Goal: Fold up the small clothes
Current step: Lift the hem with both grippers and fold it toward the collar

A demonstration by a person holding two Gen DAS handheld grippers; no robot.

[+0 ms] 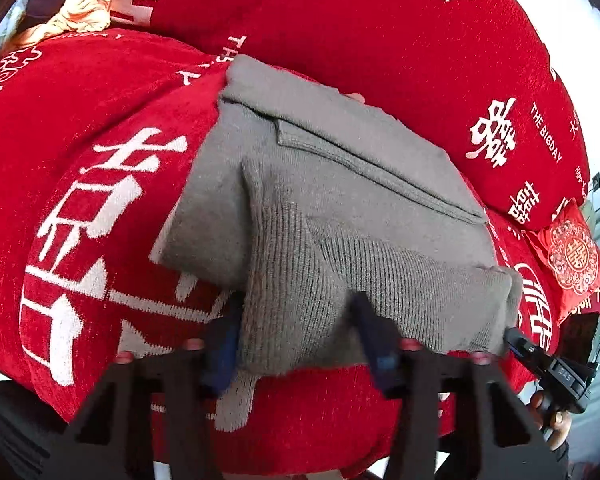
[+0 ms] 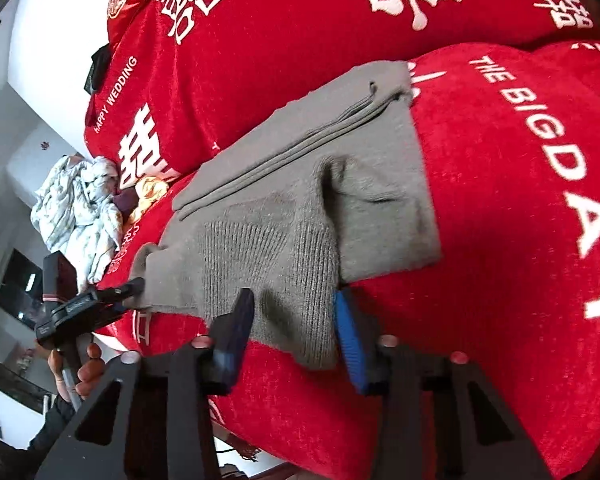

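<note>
A grey knitted garment (image 1: 340, 200) lies folded on a red sofa cover (image 1: 80, 120) with white lettering. My left gripper (image 1: 296, 320) is open, its blue fingers on either side of the garment's ribbed near edge. My right gripper (image 2: 296, 312) is also open, straddling the ribbed edge of the same garment (image 2: 300, 208) from the other end. Each gripper shows in the other's view: the right one (image 1: 540, 356) at the garment's right corner, the left one (image 2: 96, 300) at its left corner.
A red embroidered cushion (image 1: 572, 256) lies at the sofa's right end. A heap of peach and dark clothes (image 1: 76, 12) sits at the far left, with a pale crumpled cloth (image 2: 80, 208) beside it. The sofa backrest (image 1: 380, 40) rises behind the garment.
</note>
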